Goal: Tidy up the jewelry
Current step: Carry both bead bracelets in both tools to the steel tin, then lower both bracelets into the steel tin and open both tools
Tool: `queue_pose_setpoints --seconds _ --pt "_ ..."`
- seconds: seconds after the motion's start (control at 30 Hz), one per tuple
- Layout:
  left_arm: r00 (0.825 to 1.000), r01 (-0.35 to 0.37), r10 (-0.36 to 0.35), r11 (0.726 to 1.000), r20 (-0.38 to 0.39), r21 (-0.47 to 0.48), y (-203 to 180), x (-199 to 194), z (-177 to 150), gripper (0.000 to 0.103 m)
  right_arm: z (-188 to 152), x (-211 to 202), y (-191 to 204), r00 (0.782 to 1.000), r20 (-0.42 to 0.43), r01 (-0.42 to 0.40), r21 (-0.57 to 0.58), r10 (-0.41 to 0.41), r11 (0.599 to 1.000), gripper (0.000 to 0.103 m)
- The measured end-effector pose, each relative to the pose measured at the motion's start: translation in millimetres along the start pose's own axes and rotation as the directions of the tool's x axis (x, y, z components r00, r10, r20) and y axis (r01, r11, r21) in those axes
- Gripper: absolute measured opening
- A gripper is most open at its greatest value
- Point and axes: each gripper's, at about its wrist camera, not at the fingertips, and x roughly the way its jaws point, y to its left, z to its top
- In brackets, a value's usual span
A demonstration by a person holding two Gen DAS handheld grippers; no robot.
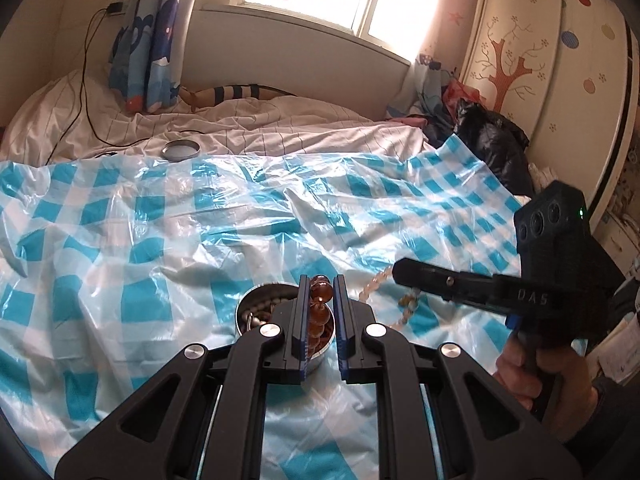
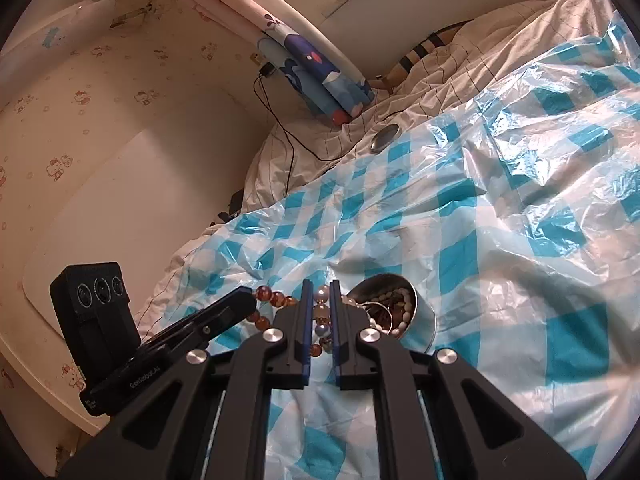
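My left gripper (image 1: 322, 280) is shut on an amber bead bracelet (image 1: 320, 304), which hangs just above an open round metal tin (image 1: 256, 308) full of beaded jewelry. To its right, my right gripper (image 1: 400, 270) is shut on a pale bead strand (image 1: 374, 282) that trails onto the sheet. In the right wrist view, the right gripper (image 2: 321, 286) pinches the pale pearl-like beads (image 2: 321, 300). The left gripper (image 2: 246, 300) comes in from the left holding the amber bracelet (image 2: 276, 299). The tin (image 2: 394, 306) lies just right of the fingers.
A blue-and-white checked plastic sheet (image 1: 160, 220) covers the bed. The tin's round lid (image 1: 181, 149) (image 2: 385, 137) lies at the sheet's far edge. A black cable (image 1: 86, 92) runs to a wall charger. A black bag (image 1: 492, 140) and wardrobe (image 1: 540, 60) stand right. A hand (image 1: 560, 392) holds the right gripper.
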Motion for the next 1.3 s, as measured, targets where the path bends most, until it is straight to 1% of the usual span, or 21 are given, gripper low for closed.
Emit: queue_pose_setpoints --seconds 0.1,0.17,0.23,0.27,0.33,0.43,0.5,0.53,0.57,0.6,0.63,0.67,0.77,0.83,0.93,0.97,1.03,1.1,1.17,1.2,1.3 --pt "1.0 0.008 -0.008 1.0 0.001 -0.03 8.0 13.6 1.1 0.01 3.9 10.7 -2.9 1.0 -0.01 0.003 -0.003 -0.003 1.0 0.008" --pt "1.0 0.003 -0.005 0.999 -0.026 -0.044 15.5 28.7 -0.9 0.01 6.0 20.8 -5.8 1.0 -0.023 0.006 -0.004 -0.006 1.0 0.009" --pt "0.991 -0.027 0.019 0.998 -0.134 -0.056 24.3 55.0 -7.6 0.011 5.5 28.3 -7.8 0.999 -0.036 0.017 -0.006 -0.017 1.0 0.009" --pt "0.979 -0.086 0.074 0.995 -0.188 -0.053 30.1 68.8 -13.0 0.011 4.9 32.5 -8.2 0.999 -0.043 0.032 -0.015 -0.032 0.999 0.009" --pt "0.972 -0.117 0.092 0.987 -0.217 -0.107 43.1 75.8 -20.9 0.011 3.9 39.9 -8.4 0.997 -0.052 0.062 -0.037 -0.064 0.997 0.009" --pt "0.974 -0.148 0.122 0.981 -0.191 -0.128 48.7 64.8 -18.3 0.016 2.0 53.6 -8.7 0.993 -0.066 0.097 -0.065 -0.101 0.993 0.009" --pt "0.98 -0.147 0.123 0.977 -0.156 -0.152 52.3 50.8 -14.4 0.027 0.1 65.7 -6.9 0.987 -0.094 0.122 -0.096 -0.131 0.988 0.009" --pt "0.982 -0.153 0.131 0.975 -0.139 -0.161 53.7 42.7 -14.4 0.031 -3.2 78.7 -6.5 0.976 -0.15 0.139 -0.115 -0.155 0.984 0.011" --pt "0.982 -0.159 0.139 0.973 -0.129 -0.166 54.7 36.4 -16.1 0.038 -5.8 83.8 -7.6 0.97 -0.172 0.152 -0.121 -0.171 0.981 0.016" --pt "0.982 -0.161 0.141 0.972 -0.125 -0.169 55.8 33.0 -15.9 0.042 -9.1 87.5 -7.8 0.965 -0.183 0.165 -0.125 -0.186 0.978 0.033" --pt "0.982 -0.163 0.143 0.972 -0.125 -0.17 55.9 28.9 -18.4 0.042 -11.7 88.4 -7.7 0.964 -0.187 0.169 -0.125 -0.19 0.978 0.037" --pt "0.981 -0.168 0.147 0.972 -0.127 -0.167 55.2 24.2 -20.6 0.042 -12.9 87.8 -6.8 0.963 -0.191 0.169 -0.126 -0.191 0.978 0.037" --pt "0.98 -0.176 0.157 0.97 -0.12 -0.169 52.8 11.3 -28.7 0.046 -8.9 72.9 -0.4 0.968 -0.158 0.176 -0.122 -0.194 0.977 0.038" --pt "0.98 -0.182 0.164 0.968 -0.116 -0.171 49.3 1.8 -39.2 0.051 -7.8 55.4 3.3 0.971 -0.128 0.187 -0.106 -0.2 0.977 0.044" --pt "0.97 -0.221 0.204 0.966 -0.132 -0.131 36.3 -9.3 -60.9 0.053 -16.6 26.0 7.3 0.972 -0.118 0.194 -0.087 -0.203 0.977 0.046" --pt "0.965 -0.239 0.224 0.965 -0.133 -0.111 32.0 -11.8 -66.1 0.053 -25.0 11.7 9.1 0.969 -0.117 0.206 -0.091 -0.216 0.974 0.048" --pt "0.956 -0.276 0.265 0.958 -0.126 -0.073 21.4 -19.5 -77.2 0.053 -46.9 -17.9 8.4 0.962 -0.107 0.241 -0.094 -0.25 0.966 0.063" --pt "0.955 -0.282 0.275 0.958 -0.113 -0.05 9.8 -26.0 -85.4 0.058 -64.0 -35.6 4.3 0.95 -0.114 0.28 -0.093 -0.289 0.956 0.064" --pt "0.955 -0.284 0.281 0.959 -0.094 -0.016 0.1 -27.1 -87.8 0.07 -75.6 -48.3 -2.2 0.931 -0.133 0.333 -0.072 -0.34 0.94 0.064" --pt "0.953 -0.289 0.287 0.957 -0.095 -0.003 -2.2 -26.9 -88.6 0.074 -77.3 -52.6 -4.3 0.928 -0.137 0.34 -0.06 -0.346 0.938 0.064" --pt "0.946 -0.308 0.306 0.952 -0.106 0.0 -3.3 -28.8 -91.6 0.081 -77.8 -60.5 -1.4 0.915 -0.118 0.376 -0.099 -0.386 0.921 0.074"
